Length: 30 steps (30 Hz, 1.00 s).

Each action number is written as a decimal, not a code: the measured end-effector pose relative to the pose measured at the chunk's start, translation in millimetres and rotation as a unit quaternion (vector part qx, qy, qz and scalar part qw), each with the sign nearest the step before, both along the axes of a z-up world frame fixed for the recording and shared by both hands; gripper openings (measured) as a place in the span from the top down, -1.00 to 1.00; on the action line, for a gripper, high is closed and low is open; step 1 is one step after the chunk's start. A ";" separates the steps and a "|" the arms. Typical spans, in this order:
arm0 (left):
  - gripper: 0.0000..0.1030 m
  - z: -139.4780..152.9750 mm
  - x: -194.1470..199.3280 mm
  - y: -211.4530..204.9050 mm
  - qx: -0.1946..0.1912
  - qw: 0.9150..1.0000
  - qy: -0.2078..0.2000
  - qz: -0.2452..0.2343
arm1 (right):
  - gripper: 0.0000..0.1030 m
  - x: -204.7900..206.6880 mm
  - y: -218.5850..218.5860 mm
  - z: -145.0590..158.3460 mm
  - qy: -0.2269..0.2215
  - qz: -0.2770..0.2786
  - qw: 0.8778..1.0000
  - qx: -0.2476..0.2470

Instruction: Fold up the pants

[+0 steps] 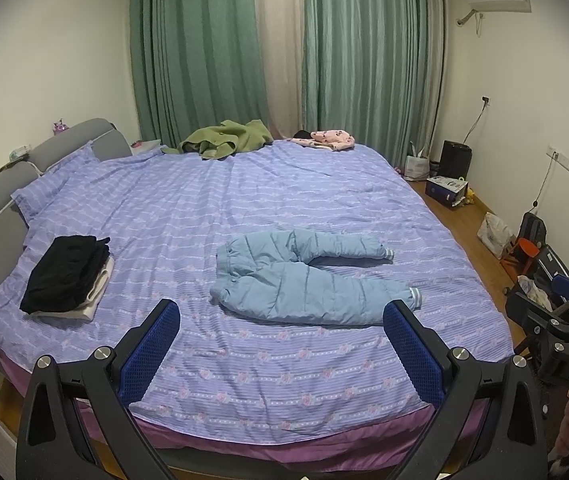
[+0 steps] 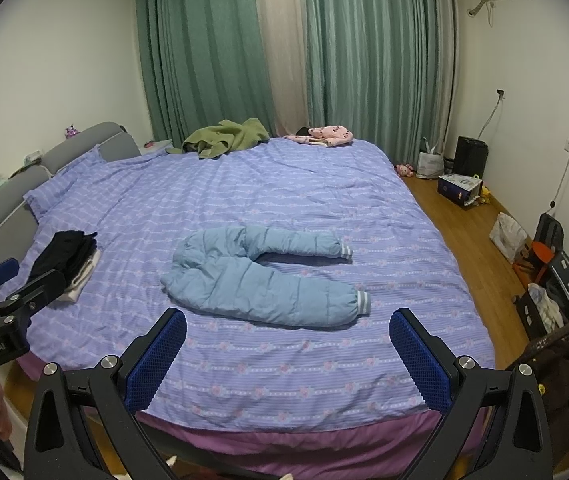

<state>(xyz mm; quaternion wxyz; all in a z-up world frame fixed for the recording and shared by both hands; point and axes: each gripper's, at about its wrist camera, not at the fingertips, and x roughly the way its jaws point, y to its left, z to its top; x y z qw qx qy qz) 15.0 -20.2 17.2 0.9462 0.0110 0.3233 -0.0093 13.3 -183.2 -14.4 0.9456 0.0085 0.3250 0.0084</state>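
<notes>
Light blue padded pants [image 1: 304, 276] [image 2: 260, 276] lie spread on the purple bedspread [image 1: 244, 200] [image 2: 284, 200], waistband to the left, both legs running right with striped cuffs. My left gripper [image 1: 282, 316] hovers open above the bed's near edge, short of the pants, nothing between its blue pads [image 1: 150, 352]. My right gripper [image 2: 288, 320] is likewise open and empty, just short of the near leg. Each gripper shows at the edge of the other's view: the right gripper [image 1: 564, 320] and the left gripper [image 2: 0, 300].
A folded stack of black and white clothes [image 1: 70, 276] [image 2: 70, 264] sits at the bed's left. A green garment [image 1: 224, 140] and a pink one [image 1: 326, 140] lie at the far edge. Bags, boxes and a chair [image 2: 540, 256] line the wooden floor on the right.
</notes>
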 end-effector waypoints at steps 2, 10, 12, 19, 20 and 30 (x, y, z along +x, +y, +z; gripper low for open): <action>-1.00 0.1 3.4 2.1 -0.001 1.000 0.000 -0.002 | -1.00 2.2 0.0 0.9 0.001 -0.002 1.000 -0.001; -1.00 -5.8 14.7 9.9 -0.005 1.000 0.003 -0.012 | -1.00 16.6 6.3 -5.2 0.008 -0.013 1.000 -0.003; -1.00 -7.6 20.6 14.5 -0.004 1.000 0.003 -0.017 | -1.00 22.1 7.4 -5.7 0.010 -0.018 1.000 -0.002; -1.00 -12.6 59.7 34.6 0.000 0.999 0.000 -0.048 | -1.00 47.4 25.2 -10.0 0.010 -0.042 0.999 0.000; -1.00 -13.4 67.3 38.8 0.001 0.999 0.001 -0.054 | -1.00 54.0 28.4 -11.1 0.010 -0.048 0.999 0.001; -1.00 -33.5 145.5 40.5 0.017 0.994 0.009 -0.103 | -1.00 113.5 35.6 -25.5 0.004 -0.102 0.995 0.003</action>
